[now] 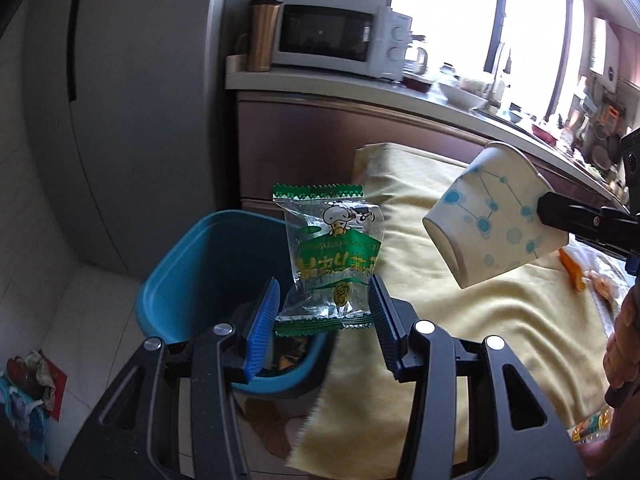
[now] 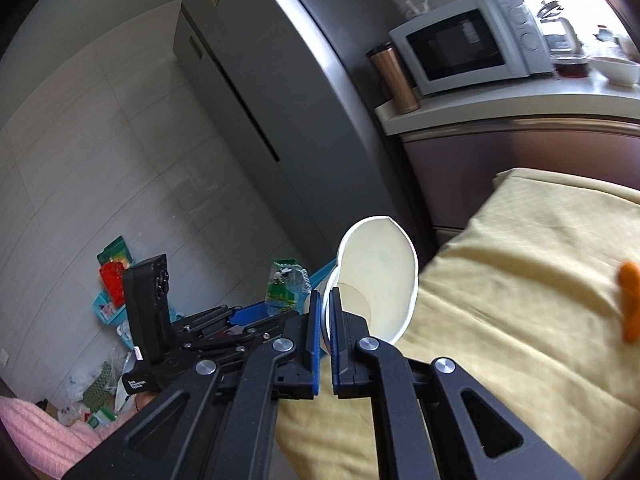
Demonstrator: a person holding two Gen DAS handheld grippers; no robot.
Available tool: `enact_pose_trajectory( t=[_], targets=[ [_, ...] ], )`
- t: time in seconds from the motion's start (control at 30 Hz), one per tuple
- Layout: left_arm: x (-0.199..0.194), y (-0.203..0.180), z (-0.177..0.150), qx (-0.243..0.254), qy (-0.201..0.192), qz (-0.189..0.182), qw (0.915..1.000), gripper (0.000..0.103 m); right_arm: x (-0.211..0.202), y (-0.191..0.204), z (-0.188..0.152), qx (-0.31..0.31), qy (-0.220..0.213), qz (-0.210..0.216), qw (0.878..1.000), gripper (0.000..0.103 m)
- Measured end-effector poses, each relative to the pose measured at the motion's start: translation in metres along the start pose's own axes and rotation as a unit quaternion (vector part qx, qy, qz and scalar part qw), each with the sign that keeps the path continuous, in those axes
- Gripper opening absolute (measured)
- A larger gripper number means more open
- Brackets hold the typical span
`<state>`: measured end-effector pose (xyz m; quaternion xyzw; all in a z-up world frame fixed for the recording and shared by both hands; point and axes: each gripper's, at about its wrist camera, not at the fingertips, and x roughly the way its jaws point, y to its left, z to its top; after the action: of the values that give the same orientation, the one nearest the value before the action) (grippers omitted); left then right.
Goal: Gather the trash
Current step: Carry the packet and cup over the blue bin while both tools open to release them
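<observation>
At frame centre a clear wrapper (image 1: 334,256) printed in green and yellow stands before a teal bin (image 1: 208,264), right of it a white cup (image 1: 496,220) with blue dots joined by lines, over a pale yellow cloth (image 1: 500,320), between blue pads (image 1: 262,328).

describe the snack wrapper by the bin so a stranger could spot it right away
Find the blue bin on the floor beside the yellow-covered table. Above its rim, the open left gripper frames the snack wrapper: clear plastic with green zigzag ends and a cartoon mushroom, unlike the white paper cup with blue dots that the right gripper pinches.
</observation>
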<state>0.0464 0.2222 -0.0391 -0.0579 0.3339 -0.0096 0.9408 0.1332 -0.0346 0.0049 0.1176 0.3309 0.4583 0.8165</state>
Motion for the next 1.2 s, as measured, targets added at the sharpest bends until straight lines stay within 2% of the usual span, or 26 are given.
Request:
enact_pose_trajectory(
  t=[0.47, 0.83, 1.2],
  targets=[
    [0.045, 0.048, -0.003, -0.027, 0.037, 0.056, 0.9974, 0.046, 0.083, 0.008, 0.013, 0.006, 0.067, 0.019, 0.998, 0.003],
    [0.078, 0.070, -0.016, -0.047, 0.074, 0.074, 0.9934, 0.046, 0.133, 0.008, 0.010, 0.016, 0.119, 0.008, 0.993, 0.003],
    [0.103, 0.083, -0.027, -0.061, 0.099, 0.080, 0.9900, 0.049, 0.162, 0.007, 0.004, 0.015, 0.161, -0.011, 0.987, 0.006]
  ],
)
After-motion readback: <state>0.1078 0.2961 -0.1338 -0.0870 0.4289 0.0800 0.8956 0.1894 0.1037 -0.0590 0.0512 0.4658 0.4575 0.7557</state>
